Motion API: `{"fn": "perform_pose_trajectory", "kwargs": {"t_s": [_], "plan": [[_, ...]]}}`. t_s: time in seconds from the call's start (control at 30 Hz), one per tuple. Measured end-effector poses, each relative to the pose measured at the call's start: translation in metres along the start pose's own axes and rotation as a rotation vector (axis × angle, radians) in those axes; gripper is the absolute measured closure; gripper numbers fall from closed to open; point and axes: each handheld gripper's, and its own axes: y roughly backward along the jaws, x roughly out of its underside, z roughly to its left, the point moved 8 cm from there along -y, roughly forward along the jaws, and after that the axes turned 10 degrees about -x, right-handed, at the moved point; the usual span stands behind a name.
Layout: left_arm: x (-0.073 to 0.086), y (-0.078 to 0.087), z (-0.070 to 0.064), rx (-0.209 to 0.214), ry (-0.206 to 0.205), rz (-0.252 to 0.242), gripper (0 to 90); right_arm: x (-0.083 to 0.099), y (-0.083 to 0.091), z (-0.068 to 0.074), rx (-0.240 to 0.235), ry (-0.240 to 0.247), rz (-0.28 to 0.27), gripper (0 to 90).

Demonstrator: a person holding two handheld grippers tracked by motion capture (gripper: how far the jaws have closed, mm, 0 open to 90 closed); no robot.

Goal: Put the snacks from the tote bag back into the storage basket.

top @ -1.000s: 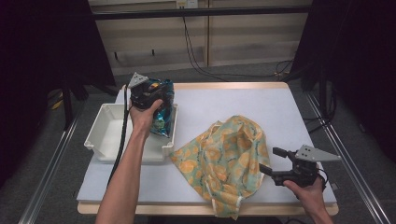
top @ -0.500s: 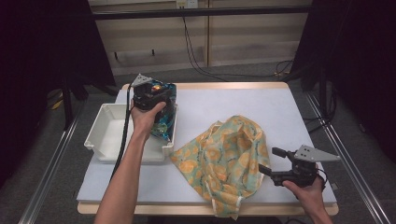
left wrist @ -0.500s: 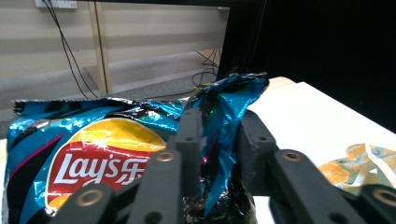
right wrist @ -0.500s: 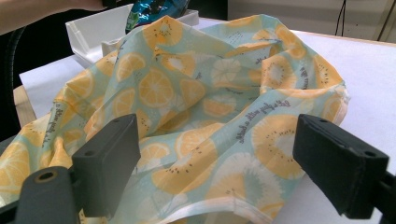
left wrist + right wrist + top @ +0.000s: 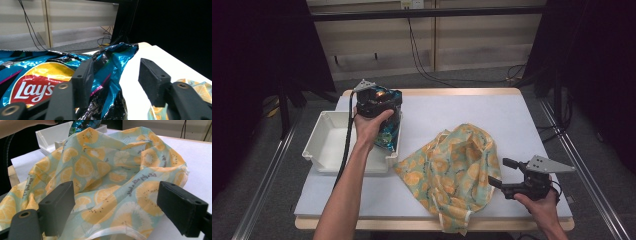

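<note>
Beyond your table: far pale panelled wall, trailing black cables, grey floor, dark curtains on both sides.

Open white tabletop stretches across the far right of the table, free for passage. A crumpled fruit-print cloth blocks the near centre, lying just ahead of the right gripper's spread jaws. A Lay's chip bag and white bin crowd the left side.
</note>
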Motion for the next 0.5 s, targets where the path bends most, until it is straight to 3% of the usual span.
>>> {"fn": "perform_pose_trajectory", "kwargs": {"t_s": [0.2, 0.5], "plan": [[-0.003, 0.006, 0.004, 0.003, -0.008, 0.007, 33.7, 0.0, 0.001, 0.0, 0.003, 0.002, 0.0, 14.4], [-0.007, 0.019, 0.004, 0.047, -0.018, -0.002, 22.5, 0.001, -0.002, 0.001, -0.002, 0.003, 0.005, 14.4]]}}
